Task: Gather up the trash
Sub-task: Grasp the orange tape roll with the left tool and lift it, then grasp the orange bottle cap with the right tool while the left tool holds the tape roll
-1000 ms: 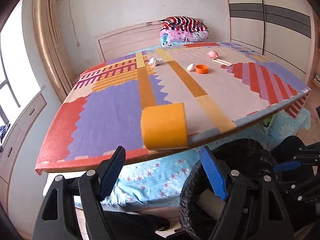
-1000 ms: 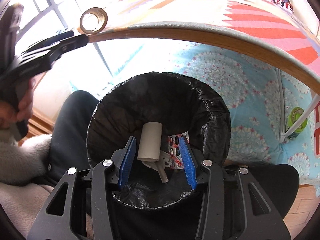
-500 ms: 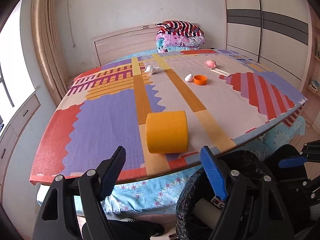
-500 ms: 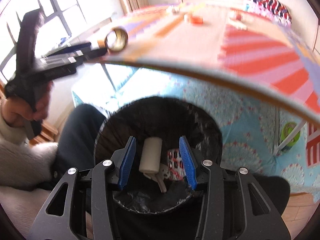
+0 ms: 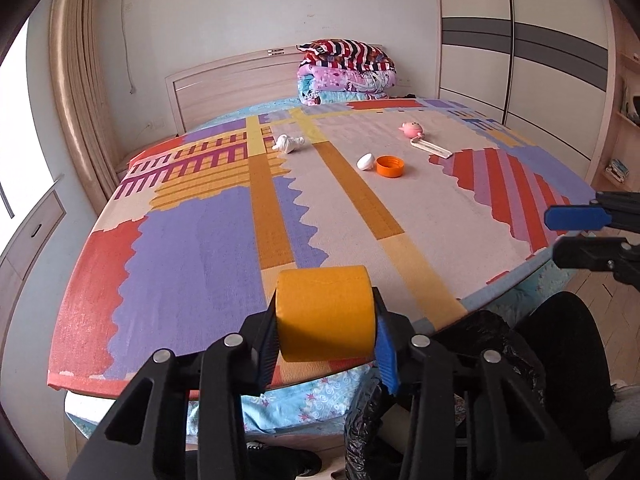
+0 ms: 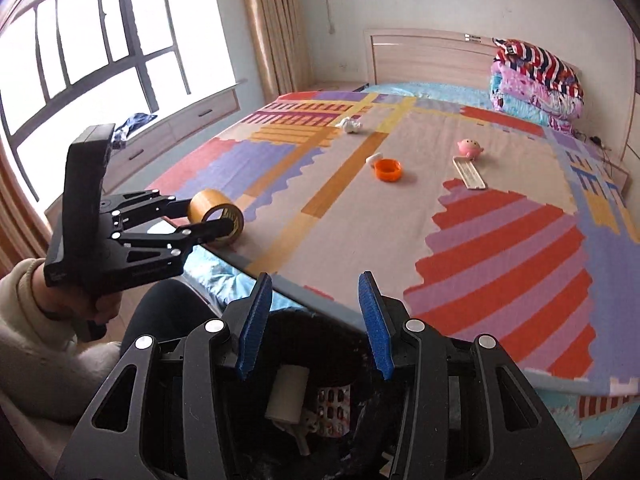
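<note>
My left gripper (image 5: 326, 330) is shut on a yellow tape roll (image 5: 326, 312) at the near edge of the colourful mat (image 5: 200, 248); it also shows in the right wrist view (image 6: 216, 216). My right gripper (image 6: 314, 324) is open and empty above a black-lined trash bin (image 6: 320, 396) that holds a cardboard tube (image 6: 286, 398) and a pill blister. Farther on the mat lie an orange cap (image 5: 389, 166), a white cap (image 5: 365, 161), a crumpled white tissue (image 5: 287, 143), a pink toy (image 5: 412, 130) and a white strip (image 5: 431, 147).
Folded blankets (image 5: 346, 72) are stacked at the headboard. A wardrobe (image 5: 520, 40) stands at the right, a window with drawers (image 6: 120, 80) at the left. The person's dark-clad legs flank the bin (image 5: 440, 360) below the mat's edge.
My left gripper moved forward and closed on the tape roll. My right gripper rose from inside the bin, so the mat now fills its view.
</note>
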A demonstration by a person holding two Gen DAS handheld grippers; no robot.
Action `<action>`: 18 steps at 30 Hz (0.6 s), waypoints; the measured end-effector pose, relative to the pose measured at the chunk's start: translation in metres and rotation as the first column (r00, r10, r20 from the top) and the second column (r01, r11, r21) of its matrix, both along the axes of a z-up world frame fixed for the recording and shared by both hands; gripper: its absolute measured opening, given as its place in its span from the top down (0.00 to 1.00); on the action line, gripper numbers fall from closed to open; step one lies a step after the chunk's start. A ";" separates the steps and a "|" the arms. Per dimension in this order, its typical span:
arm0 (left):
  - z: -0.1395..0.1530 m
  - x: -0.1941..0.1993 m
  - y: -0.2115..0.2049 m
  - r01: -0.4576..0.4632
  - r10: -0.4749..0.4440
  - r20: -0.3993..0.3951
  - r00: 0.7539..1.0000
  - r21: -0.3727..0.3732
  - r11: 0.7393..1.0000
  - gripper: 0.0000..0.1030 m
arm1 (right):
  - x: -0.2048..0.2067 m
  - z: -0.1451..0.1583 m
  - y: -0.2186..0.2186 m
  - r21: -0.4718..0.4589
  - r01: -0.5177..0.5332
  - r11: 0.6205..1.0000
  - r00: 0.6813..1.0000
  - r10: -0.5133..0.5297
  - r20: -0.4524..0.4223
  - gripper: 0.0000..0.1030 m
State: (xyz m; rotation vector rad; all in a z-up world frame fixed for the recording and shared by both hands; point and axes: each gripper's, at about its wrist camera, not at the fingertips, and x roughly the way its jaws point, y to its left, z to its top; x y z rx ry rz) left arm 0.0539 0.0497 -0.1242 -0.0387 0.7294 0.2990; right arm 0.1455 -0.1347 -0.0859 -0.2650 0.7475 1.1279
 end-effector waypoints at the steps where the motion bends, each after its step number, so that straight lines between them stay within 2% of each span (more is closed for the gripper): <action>1: 0.001 0.001 0.001 0.003 -0.003 0.000 1.000 -0.001 1.000 0.62 | 0.005 0.001 0.004 -0.002 0.000 1.000 1.000 0.000 0.007 0.56; 18: 0.015 0.029 0.021 0.040 -0.040 0.019 0.999 -0.018 0.999 0.63 | 0.081 -0.007 0.082 -0.073 0.023 0.997 0.998 -0.019 0.060 0.56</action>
